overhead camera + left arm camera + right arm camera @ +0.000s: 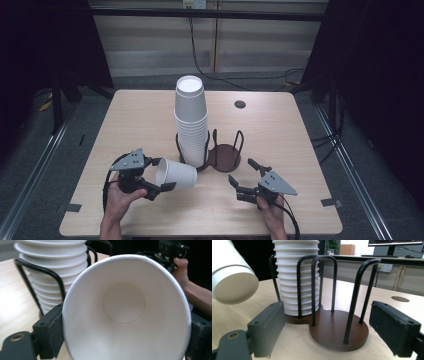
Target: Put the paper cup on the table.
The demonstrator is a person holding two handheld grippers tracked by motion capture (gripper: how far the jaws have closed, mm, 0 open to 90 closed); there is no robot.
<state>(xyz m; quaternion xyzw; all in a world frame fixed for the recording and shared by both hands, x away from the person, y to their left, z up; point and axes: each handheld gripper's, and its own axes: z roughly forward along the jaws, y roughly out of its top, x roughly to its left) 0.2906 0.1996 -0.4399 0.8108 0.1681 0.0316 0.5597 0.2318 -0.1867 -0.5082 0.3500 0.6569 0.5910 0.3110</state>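
A single white paper cup (176, 174) lies on its side in my left gripper (164, 174), which is shut on it near the rim. In the left gripper view the cup's open mouth (125, 310) faces the camera, with a black pad (50, 332) on either side of it. A tall stack of white cups (191, 120) stands in the left half of a dark wooden holder (225, 156) with black wire hoops. The holder's right base (337, 332) is bare. My right gripper (241, 171) stands open just in front of that bare base, holding nothing.
The light wooden table (280, 125) has a round cable hole (240, 104) at the back right. In the right gripper view the held cup's bottom (232, 280) hangs at the upper left, beside the stack (297, 277). Dark floor and cables lie beyond the table.
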